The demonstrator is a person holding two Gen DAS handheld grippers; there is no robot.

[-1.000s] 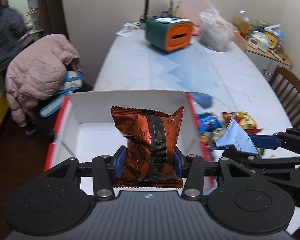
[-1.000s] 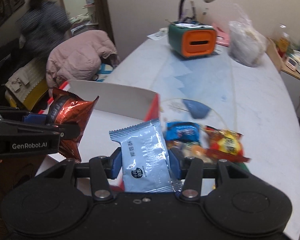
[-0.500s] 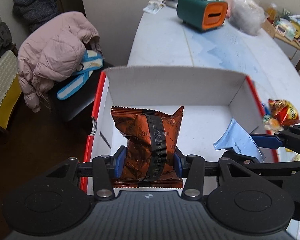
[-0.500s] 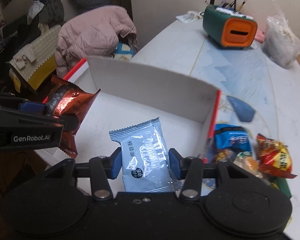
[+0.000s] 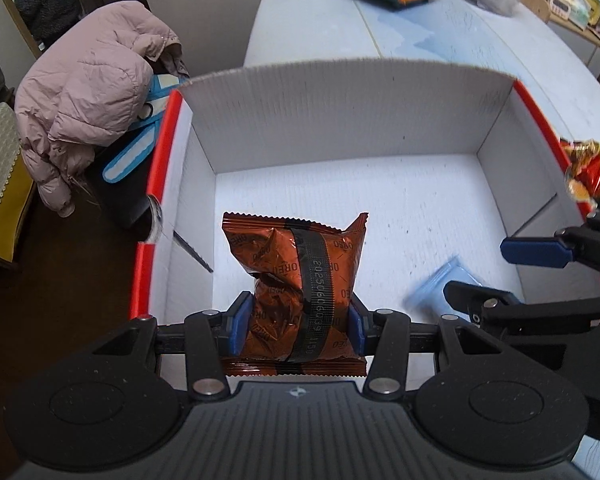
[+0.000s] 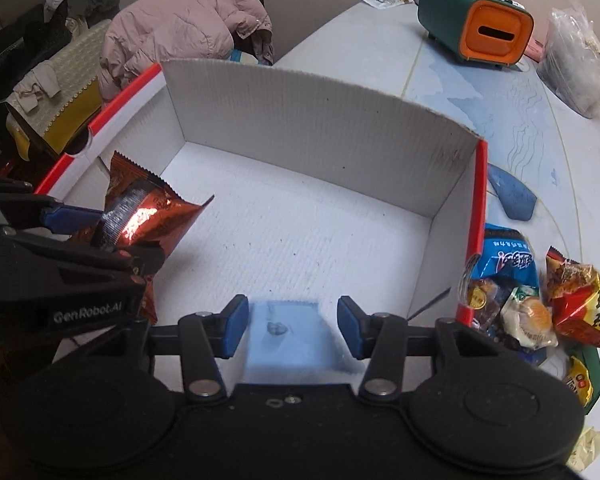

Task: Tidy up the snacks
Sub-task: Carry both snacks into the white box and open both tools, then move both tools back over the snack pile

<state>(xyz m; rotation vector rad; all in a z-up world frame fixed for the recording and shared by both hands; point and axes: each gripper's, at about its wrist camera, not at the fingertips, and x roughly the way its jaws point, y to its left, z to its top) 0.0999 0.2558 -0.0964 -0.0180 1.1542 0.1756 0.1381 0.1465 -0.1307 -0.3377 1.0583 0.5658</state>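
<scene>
Both claws hung over the box (image 5: 340, 92), tilted steeply down. Left claw (image 5: 296, 322) was clamped on the Oreo pack (image 5: 296, 276), pads pressing both sides, pack upright above the box floor near the left wall. Right claw (image 6: 292, 326) looked parted: the blue pack (image 6: 286, 332) was blurred between the pads (image 6: 236, 328) with gaps showing either side, so it read as let go and dropping into the near right part of the box. No pack lay on the box floor yet.

To do this step well, my read: lower the Oreo pack until it nearly touches the floor before releasing, and lay it flat beside the blue one, not on top. Keep the two claws apart; they sat close together. Foil is slippery, so open cleanly and lift straight out.

The rest of the snacks (image 6: 540, 304) lay in a heap on the desk (image 6: 500, 120), just beside the box's right wall.

Desk was pale, smooth, long. Far end carried a green-orange holder (image 6: 476, 28) and a plastic bag (image 6: 576, 68). A pink jacket (image 5: 88, 92) hung over a chair left of the desk. Room was dim and cluttered.
</scene>
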